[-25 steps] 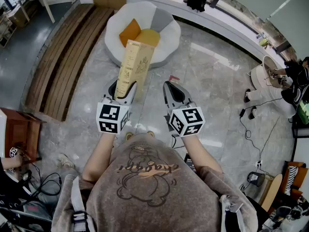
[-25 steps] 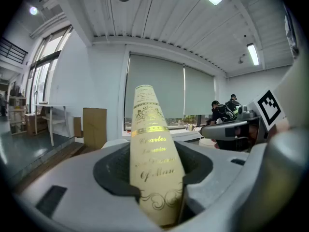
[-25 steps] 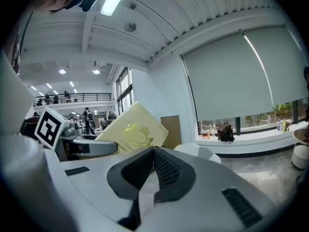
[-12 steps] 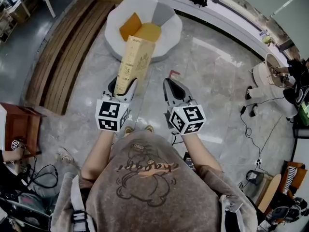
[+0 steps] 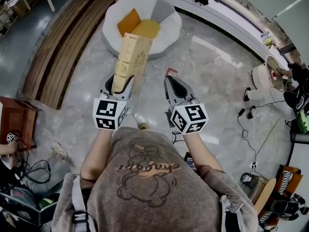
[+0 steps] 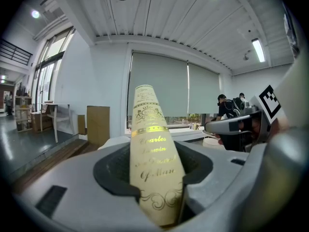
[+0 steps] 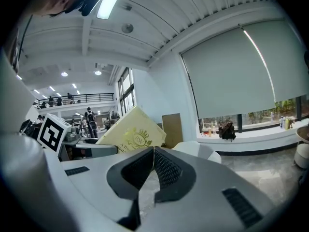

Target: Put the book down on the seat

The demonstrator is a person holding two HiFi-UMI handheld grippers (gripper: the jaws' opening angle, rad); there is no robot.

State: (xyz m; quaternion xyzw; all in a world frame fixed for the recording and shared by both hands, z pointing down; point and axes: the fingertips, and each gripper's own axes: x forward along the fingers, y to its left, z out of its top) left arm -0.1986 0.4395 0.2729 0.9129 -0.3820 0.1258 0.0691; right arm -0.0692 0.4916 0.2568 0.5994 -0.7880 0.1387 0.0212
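A cream book with gold lettering (image 5: 129,62) stands up out of my left gripper (image 5: 119,83), whose jaws are shut on its lower end. In the left gripper view its spine (image 6: 153,168) fills the gap between the jaws. My right gripper (image 5: 173,83) hangs beside it, shut, with nothing between its tips (image 7: 153,151); the book's cover (image 7: 133,134) shows to its left. Ahead on the floor is a round white seat (image 5: 166,37) with an orange cushion (image 5: 129,21), a yellow cushion (image 5: 147,29) and a grey cushion (image 5: 162,10).
Wooden slat decking (image 5: 58,57) runs along the left. A long white window ledge (image 5: 227,18) crosses the back right. A dark wooden table (image 5: 17,120) and floor cables (image 5: 248,129) lie at the sides. A person sits at far right (image 5: 294,81).
The seat has shifted slightly in the head view as the person walks toward it. The book stays gripped and upright in the left gripper; the right gripper keeps its place alongside.
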